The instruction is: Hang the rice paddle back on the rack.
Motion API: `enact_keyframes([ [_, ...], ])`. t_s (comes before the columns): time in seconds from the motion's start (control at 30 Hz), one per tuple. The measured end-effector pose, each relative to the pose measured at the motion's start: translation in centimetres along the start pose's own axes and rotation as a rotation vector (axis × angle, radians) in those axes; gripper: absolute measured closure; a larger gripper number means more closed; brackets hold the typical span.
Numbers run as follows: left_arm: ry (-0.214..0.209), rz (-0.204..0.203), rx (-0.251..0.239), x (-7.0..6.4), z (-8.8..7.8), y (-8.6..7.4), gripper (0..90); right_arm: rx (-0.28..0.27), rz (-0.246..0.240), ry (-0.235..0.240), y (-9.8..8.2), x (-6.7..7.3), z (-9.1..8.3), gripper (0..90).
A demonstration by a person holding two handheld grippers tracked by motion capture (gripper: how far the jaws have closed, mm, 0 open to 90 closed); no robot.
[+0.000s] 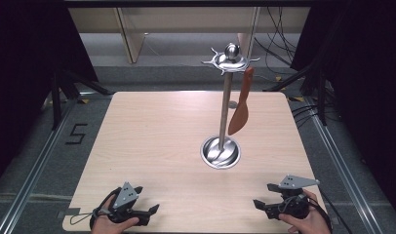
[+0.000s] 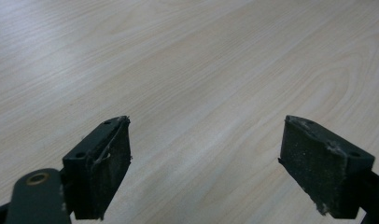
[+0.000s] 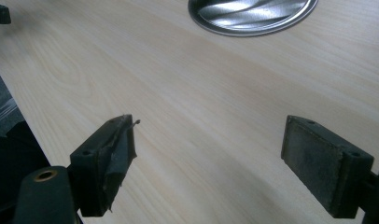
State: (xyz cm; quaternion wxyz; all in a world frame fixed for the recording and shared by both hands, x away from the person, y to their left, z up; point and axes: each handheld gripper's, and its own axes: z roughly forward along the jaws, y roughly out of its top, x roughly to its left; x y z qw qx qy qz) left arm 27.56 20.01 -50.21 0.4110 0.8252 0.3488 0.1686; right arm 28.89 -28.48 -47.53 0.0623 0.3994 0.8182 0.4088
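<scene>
The wooden table (image 1: 162, 146) carries a metal utensil stand (image 1: 221, 151) right of centre. An orange spatula (image 1: 241, 109) hangs from its top, just right of the pole. Well nearer than the stand, the left gripper (image 1: 147, 204) and right gripper (image 1: 264, 200) rest with jaws spread, empty, nothing between them and the stand.

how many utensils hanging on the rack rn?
1: an orange spatula hangs from a hook on the right side of the metal stand. The other hooks look empty.
</scene>
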Motion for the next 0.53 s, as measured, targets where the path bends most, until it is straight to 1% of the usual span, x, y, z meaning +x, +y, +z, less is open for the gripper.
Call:
enact_keyframes([
  [0.03,0.000,-0.001,-0.001,-0.01,0.00,0.00,15.6,-0.005,0.005,-0.007,-0.06,0.09,0.04,18.4],
  [0.07,0.000,0.003,0.002,0.01,-0.02,0.01,15.6,0.008,0.020,-0.011,-0.10,0.19,-0.05,18.4],
  [0.1,-0.001,0.004,0.003,0.02,-0.02,0.01,15.6,0.007,0.009,-0.019,-0.11,0.17,-0.08,18.4],
  [0.13,0.001,-0.002,-0.002,-0.02,0.02,0.00,15.6,-0.005,-0.040,-0.032,-0.08,-0.14,-0.11,18.5],
  [0.17,0.001,0.000,-0.001,-0.01,0.01,0.01,15.6,0.003,-0.037,-0.023,-0.07,-0.10,-0.15,18.7],
  [0.27,0.000,0.004,0.004,0.02,-0.04,0.02,15.7,-0.002,-0.041,-0.024,-0.10,-0.09,-0.15,19.0],
  [0.3,0.001,-0.008,-0.008,-0.06,0.05,0.00,15.6,-0.007,-0.042,-0.028,-0.12,-0.10,-0.12,19.1],
  [0.33,0.001,-0.024,-0.022,-0.17,0.15,-0.01,15.7,-0.011,-0.041,-0.037,-0.15,-0.10,-0.13,19.1],
  [0.37,0.000,-0.018,-0.016,-0.13,0.12,0.00,15.6,-0.005,-0.007,-0.025,-0.20,0.08,-0.06,19.2],
  [0.4,-0.003,-0.005,0.011,-0.05,-0.04,0.00,15.6,-0.003,-0.010,-0.012,-0.21,0.00,-0.01,19.2],
  [0.43,-0.004,-0.028,0.005,-0.20,0.05,-0.04,15.7,0.000,-0.024,-0.017,-0.22,-0.18,0.02,19.2],
  [0.47,-0.004,-0.038,-0.004,-0.26,0.10,-0.04,15.7,0.009,0.006,0.000,-0.25,0.00,0.04,19.3],
  [0.5,-0.003,-0.048,-0.014,-0.33,0.17,-0.04,15.7,0.010,0.000,-0.007,-0.25,-0.06,0.09,19.4],
  [0.53,-0.004,-0.024,0.005,-0.16,0.03,-0.01,15.7,0.005,-0.006,-0.007,-0.26,-0.12,0.15,19.5],
])
